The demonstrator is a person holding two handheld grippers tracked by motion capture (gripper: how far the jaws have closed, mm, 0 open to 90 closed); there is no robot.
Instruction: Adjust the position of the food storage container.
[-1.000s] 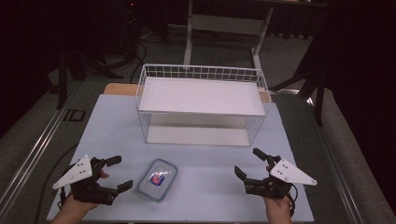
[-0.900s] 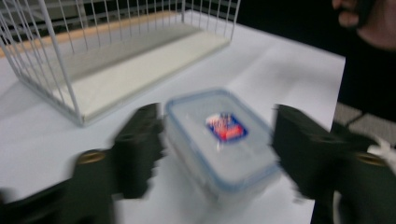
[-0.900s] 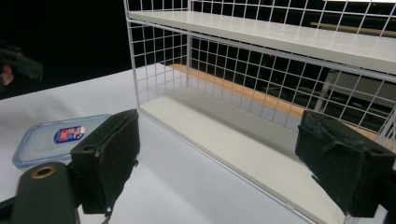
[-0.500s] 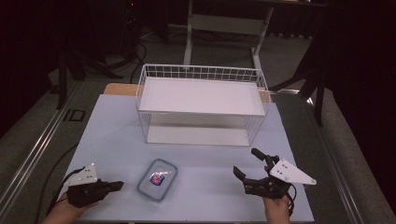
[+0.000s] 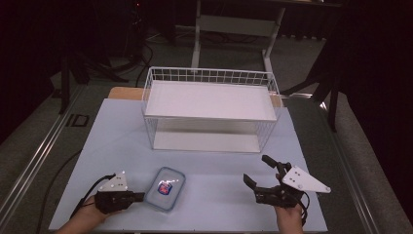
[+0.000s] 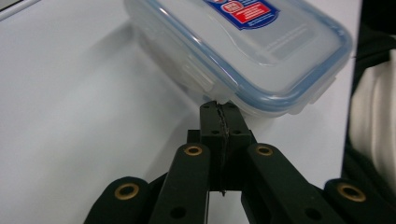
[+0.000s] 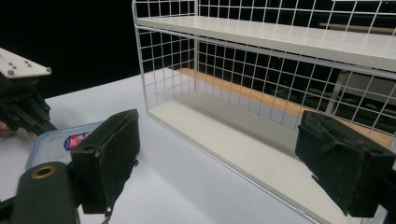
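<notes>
Now the left gripper (image 5: 140, 197) is low on the near left part of the table (image 5: 112, 131), and its two jaws are pressed together with nothing between them. They have just been closing. In the left gripper view the closed tips (image 6: 219, 109) stand right at the lower edge of the plastic box (image 6: 243, 51), at the rim under its lid; it looks like touching, but I cannot say it for sure. In the high view the same box (image 5: 165, 188) lies flat on the table just to the right of this gripper, with its clear lid on and a red and blue label on the top.

The right gripper (image 5: 258, 171) is at the near right side of the table, well apart from the box. Its jaws stand wide open and hold nothing. In the right gripper view the two black pads (image 7: 109, 158) are far from each other, and between them one sees the wire basket (image 7: 261, 93) with a white shelf on top and a white floor inside. The box (image 7: 60, 140) and the left gripper show at the left edge of that view.

The wire basket (image 5: 210, 80) stands in the far middle of the table, behind the box and both grippers.
</notes>
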